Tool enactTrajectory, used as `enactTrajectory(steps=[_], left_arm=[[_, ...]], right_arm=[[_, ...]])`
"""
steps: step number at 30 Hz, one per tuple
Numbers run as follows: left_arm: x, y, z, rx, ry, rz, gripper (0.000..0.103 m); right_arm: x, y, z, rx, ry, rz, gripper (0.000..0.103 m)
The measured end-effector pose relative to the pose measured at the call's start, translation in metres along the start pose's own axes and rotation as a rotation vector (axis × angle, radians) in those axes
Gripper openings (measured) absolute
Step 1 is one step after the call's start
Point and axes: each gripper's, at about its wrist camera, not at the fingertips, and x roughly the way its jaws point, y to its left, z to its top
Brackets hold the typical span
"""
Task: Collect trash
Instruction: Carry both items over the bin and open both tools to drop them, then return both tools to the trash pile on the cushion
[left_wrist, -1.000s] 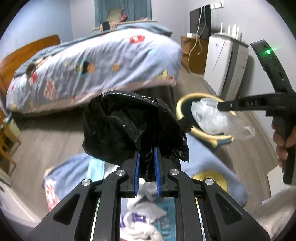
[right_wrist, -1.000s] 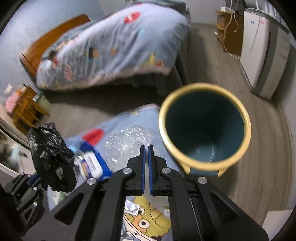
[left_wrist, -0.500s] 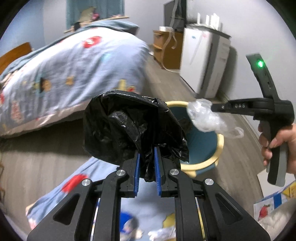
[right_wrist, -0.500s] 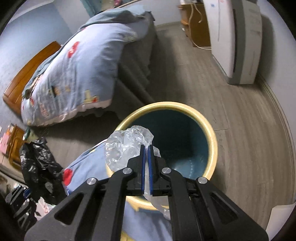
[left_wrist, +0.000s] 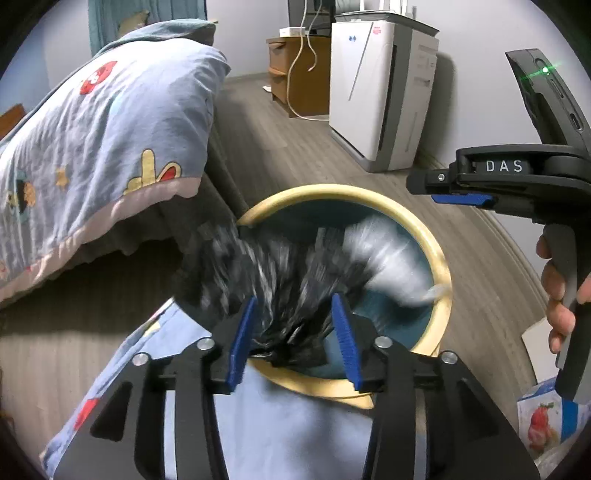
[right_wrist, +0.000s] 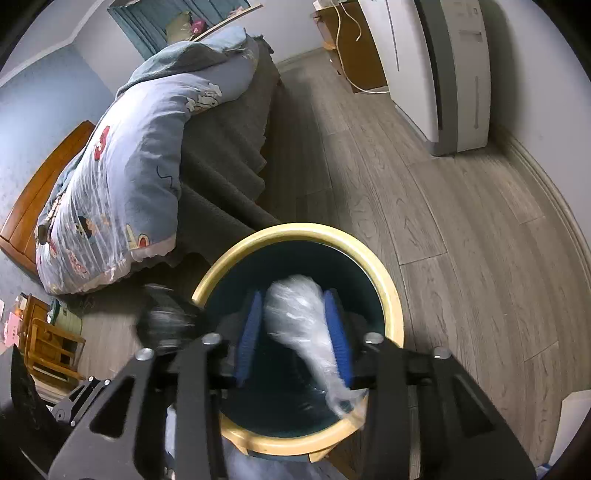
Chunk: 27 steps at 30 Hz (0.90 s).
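A round bin (left_wrist: 332, 190) with a yellow rim and dark teal inside stands on the floor, also under the right wrist view (right_wrist: 295, 230). My left gripper (left_wrist: 294, 325) is above its near rim with jaws opening. A crumpled black plastic bag (left_wrist: 266, 269), blurred by motion, drops from between its blue pads. My right gripper (right_wrist: 293, 328) hangs over the bin mouth, jaws opening too. A clear plastic bag (right_wrist: 295, 314) slips down between its pads, streaked with blur. The same clear bag (left_wrist: 388, 254) shows inside the rim. A hand holds the right gripper (left_wrist: 436, 188) at the right.
A bed with a blue cartoon quilt (left_wrist: 110, 129) stands left of the bin. A white air purifier (left_wrist: 380, 92) and a wooden cabinet (left_wrist: 299, 74) line the far wall. Blue cloth (left_wrist: 295, 424) lies on the floor by the bin. A strawberry carton (left_wrist: 546, 421) sits lower right.
Both grippers moved over the bin and went from shut to open. The black bag and the clear bag have come loose and are falling into the bin.
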Motion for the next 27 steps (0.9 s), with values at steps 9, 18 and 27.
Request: enactTrajectory(steps=[9, 18, 27], left_arm=[[-0.024, 0.011, -0.006, -0.056, -0.052, 0.051, 0.089], [-0.094, 0.038, -0.034, -0.142, -0.086, 0.105, 0.093], [-0.195, 0.085, -0.089, -0.221, -0.129, 0.216, 0.096]], right_arm=[[-0.008, 0.018, -0.001, -0.058, -0.022, -0.005, 0.08], [-0.041, 0.058, -0.016, -0.16, -0.064, -0.03, 0.097], [-0.071, 0.117, -0.058, -0.237, -0.044, 0.031, 0.097]])
